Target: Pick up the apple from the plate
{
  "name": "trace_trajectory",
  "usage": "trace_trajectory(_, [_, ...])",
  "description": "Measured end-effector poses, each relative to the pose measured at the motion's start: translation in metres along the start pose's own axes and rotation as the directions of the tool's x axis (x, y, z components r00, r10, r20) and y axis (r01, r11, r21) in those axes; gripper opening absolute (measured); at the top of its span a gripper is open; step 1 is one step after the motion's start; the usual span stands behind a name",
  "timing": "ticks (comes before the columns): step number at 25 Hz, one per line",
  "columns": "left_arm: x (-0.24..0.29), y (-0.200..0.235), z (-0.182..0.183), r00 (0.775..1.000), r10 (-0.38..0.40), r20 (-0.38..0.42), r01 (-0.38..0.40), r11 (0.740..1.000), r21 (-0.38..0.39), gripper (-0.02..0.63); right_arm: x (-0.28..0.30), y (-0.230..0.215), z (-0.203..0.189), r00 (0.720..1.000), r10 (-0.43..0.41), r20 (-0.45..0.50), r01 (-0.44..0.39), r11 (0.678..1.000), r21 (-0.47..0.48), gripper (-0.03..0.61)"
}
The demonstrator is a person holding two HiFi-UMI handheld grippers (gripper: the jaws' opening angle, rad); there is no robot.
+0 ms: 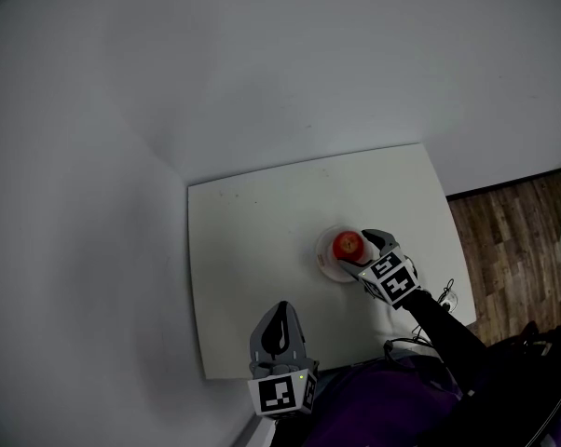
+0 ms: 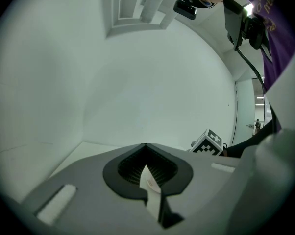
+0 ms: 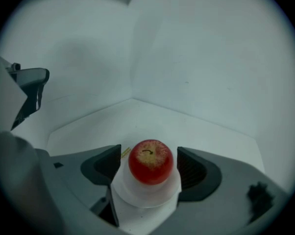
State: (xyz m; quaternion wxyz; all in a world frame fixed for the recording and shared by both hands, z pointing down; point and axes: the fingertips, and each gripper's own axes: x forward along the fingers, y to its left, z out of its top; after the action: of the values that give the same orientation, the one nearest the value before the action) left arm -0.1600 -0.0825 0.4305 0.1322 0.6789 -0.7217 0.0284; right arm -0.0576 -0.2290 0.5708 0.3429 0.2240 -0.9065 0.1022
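The apple (image 1: 348,245) sits on a white plate (image 1: 327,268), not far from the right edge of the bench (image 1: 253,250). The right tool (image 3: 148,156) is released: its jaws stand wide on both sides of the apple and do not touch it. The left tool (image 1: 279,315) is clenched and empty, over the near edge.

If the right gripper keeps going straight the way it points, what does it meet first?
Most likely the apple on the plate: it sits centred between the right gripper's open fingers, apparently untouched.
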Motion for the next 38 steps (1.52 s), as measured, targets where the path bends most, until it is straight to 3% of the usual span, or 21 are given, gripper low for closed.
trace_trajectory(6, [0.001, 0.007, 0.001, 0.999, 0.034, -0.012, -0.034, 0.999, -0.007, 0.006, 0.012, -0.002, -0.008, 0.998, 0.002, -0.060, -0.003, 1.000, -0.017, 0.347])
trace_trajectory(16, [0.007, 0.007, -0.001, 1.000, 0.017, -0.007, -0.017, 1.000, 0.006, 0.006, 0.024, -0.003, -0.016, 0.995, 0.023, -0.102, -0.025, 1.000, -0.016, 0.347])
trace_trajectory(21, [0.010, 0.006, -0.001, 1.000, 0.015, -0.011, -0.015, 1.000, 0.009, 0.006, 0.026, -0.004, -0.020, 0.994, 0.034, -0.107, -0.033, 0.999, 0.008, 0.347])
trace_trajectory(38, [0.009, 0.000, 0.002, 1.000, 0.006, 0.003, -0.006, 1.000, 0.016, 0.006, 0.015, -0.010, -0.009, 0.998, 0.012, -0.064, -0.015, 0.999, -0.040, 0.346])
